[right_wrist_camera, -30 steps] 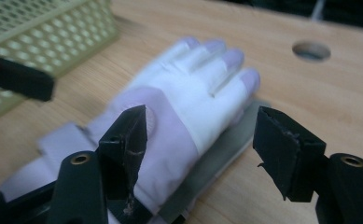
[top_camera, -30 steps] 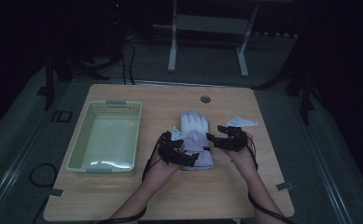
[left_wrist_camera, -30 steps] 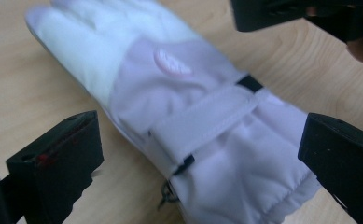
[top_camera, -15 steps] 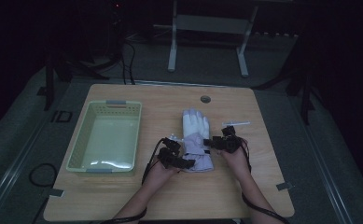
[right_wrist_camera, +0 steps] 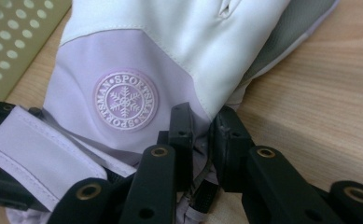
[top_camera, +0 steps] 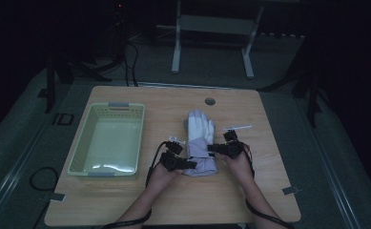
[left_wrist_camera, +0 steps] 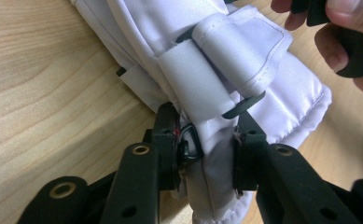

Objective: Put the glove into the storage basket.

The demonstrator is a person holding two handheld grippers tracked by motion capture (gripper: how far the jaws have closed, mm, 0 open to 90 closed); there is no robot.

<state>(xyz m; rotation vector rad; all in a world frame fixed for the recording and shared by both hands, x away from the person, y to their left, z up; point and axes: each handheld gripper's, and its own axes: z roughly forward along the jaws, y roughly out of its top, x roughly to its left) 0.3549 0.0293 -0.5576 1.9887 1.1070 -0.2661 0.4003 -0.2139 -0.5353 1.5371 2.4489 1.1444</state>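
Your left hand-held gripper (left_wrist_camera: 205,154) has just been closing and now pinches the padded cuff edge of the white glove (top_camera: 200,143) between its jaws; your right hand-held gripper (right_wrist_camera: 201,140) has likewise just closed onto the cuff's other edge. The glove lies flat on the wooden worktop (top_camera: 250,200), fingers pointing away from you, just right of one pale green basket (top_camera: 87,143). One glove, one basket, two grippers. Your forearms come in low from the near edge, hands flanking the cuff. A dark room with a metal stand (top_camera: 211,24) lies beyond.
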